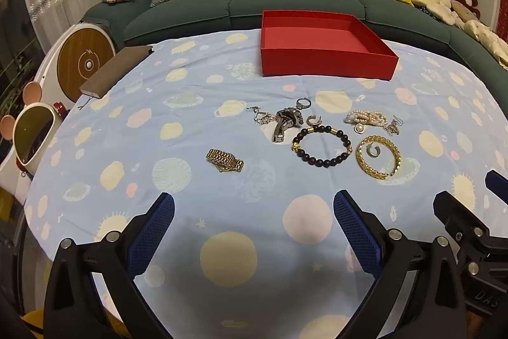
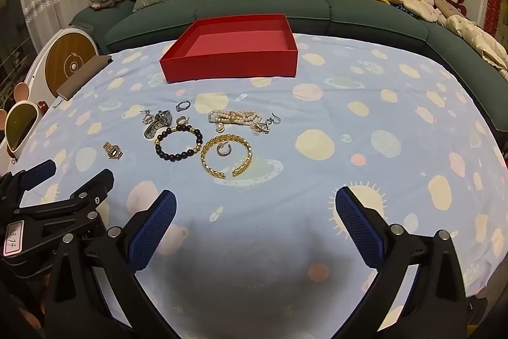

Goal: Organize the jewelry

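The tangle of small silver chain pieces (image 1: 264, 117) at about twelve o'clock from the dark beaded bracelet is too small to sort into separate items. The clustered pearl strands (image 2: 235, 116) overlap, so their number cannot be told, and the silver hook earrings (image 2: 265, 125) at their three o'clock side merge into a blur. The gold link watch (image 1: 224, 160) lies with its dial hidden. The brown notebook-like slab (image 1: 114, 70) hangs past the table's ten o'clock edge. The right gripper (image 1: 460, 202) is cut off at the left view's three o'clock border; its label (image 2: 12, 235) reads unclearly.
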`<state>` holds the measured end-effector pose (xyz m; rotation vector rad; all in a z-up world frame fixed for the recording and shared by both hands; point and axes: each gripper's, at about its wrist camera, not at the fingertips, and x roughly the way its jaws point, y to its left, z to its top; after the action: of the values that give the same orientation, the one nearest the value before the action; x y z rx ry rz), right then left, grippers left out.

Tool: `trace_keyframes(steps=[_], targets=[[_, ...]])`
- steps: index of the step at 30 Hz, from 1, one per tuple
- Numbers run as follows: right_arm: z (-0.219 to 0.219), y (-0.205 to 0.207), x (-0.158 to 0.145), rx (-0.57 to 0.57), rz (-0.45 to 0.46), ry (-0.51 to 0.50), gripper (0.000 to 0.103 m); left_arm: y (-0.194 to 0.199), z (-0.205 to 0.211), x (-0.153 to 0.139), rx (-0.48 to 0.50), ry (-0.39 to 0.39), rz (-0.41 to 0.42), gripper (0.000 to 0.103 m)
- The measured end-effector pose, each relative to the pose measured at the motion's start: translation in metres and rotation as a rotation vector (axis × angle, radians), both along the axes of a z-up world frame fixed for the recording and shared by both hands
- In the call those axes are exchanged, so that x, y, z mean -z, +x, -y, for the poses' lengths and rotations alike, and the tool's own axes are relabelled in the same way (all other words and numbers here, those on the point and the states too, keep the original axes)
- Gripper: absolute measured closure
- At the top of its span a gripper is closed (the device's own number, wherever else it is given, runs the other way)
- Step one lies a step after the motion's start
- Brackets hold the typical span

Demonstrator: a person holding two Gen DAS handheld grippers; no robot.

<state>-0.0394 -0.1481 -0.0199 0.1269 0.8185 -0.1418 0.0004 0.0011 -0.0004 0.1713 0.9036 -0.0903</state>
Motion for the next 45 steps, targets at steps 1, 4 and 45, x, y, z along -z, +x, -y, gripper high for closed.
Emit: trace_keyframes(steps=[1, 4, 45], targets=[[-0.001, 0.000, 0.000, 0.002, 0.004, -0.006, 0.005, 0.000, -0.001, 0.001, -0.001, -0.004, -0.001, 0.005], [-0.005, 0.000, 0.002, 0.009, 0.014, -0.024, 0.005, 0.000, 0.008, -0.007, 0.003, 0.041, 0.031, 0.005], [-0.013, 0.001, -0.001, -0.032, 0.006, 0.018, 0.005, 0.000, -0.005, -0.008, -0.016, -0.022, 0.039, 0.005]])
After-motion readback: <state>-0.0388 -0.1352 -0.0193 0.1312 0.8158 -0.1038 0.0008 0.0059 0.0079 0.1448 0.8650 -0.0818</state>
